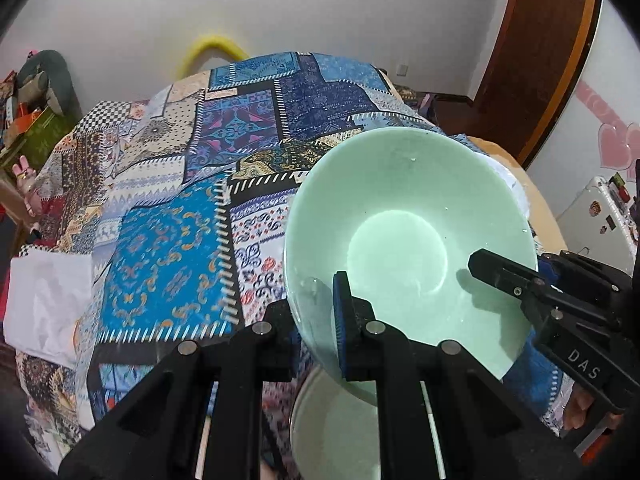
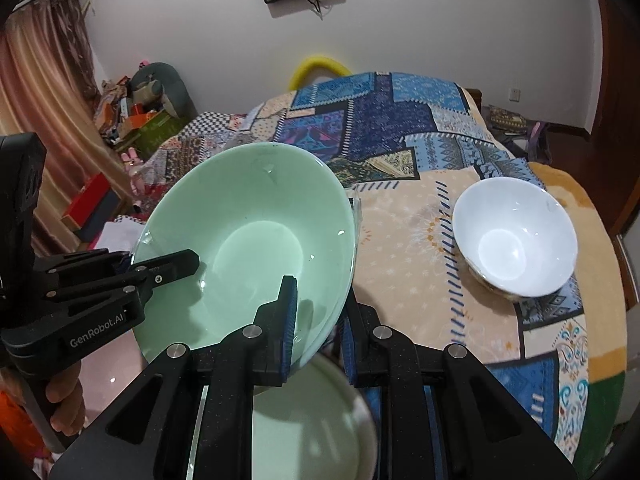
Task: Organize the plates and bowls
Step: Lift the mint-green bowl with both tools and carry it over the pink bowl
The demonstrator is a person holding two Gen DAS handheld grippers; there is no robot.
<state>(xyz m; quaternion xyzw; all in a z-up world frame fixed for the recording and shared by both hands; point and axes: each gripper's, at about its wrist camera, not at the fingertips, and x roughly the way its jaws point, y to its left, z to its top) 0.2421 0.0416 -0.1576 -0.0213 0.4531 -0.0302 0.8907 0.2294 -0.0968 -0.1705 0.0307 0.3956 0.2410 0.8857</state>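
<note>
I have the green bowl (image 1: 408,240) held up off the surface, tilted, its hollow facing both cameras. My left claw (image 1: 316,320) is clamped on the bowl's near-left rim, one blue-padded finger inside the hollow and the other outside the wall. My right claw (image 2: 320,320) is closed on the opposite rim the same way, one finger inside, one behind the wall. In the left wrist view the right claw reaches in from the right edge; in the right wrist view the left claw comes in from the left, with a hand (image 2: 64,400) on its handle. Directly under the bowl sits a pale green plate (image 2: 312,420), partly hidden by the claws. Further right stands a white bowl (image 2: 516,236), upright, well apart. Everything rests over a patchwork cloth (image 1: 168,248) covering the worktop.
</note>
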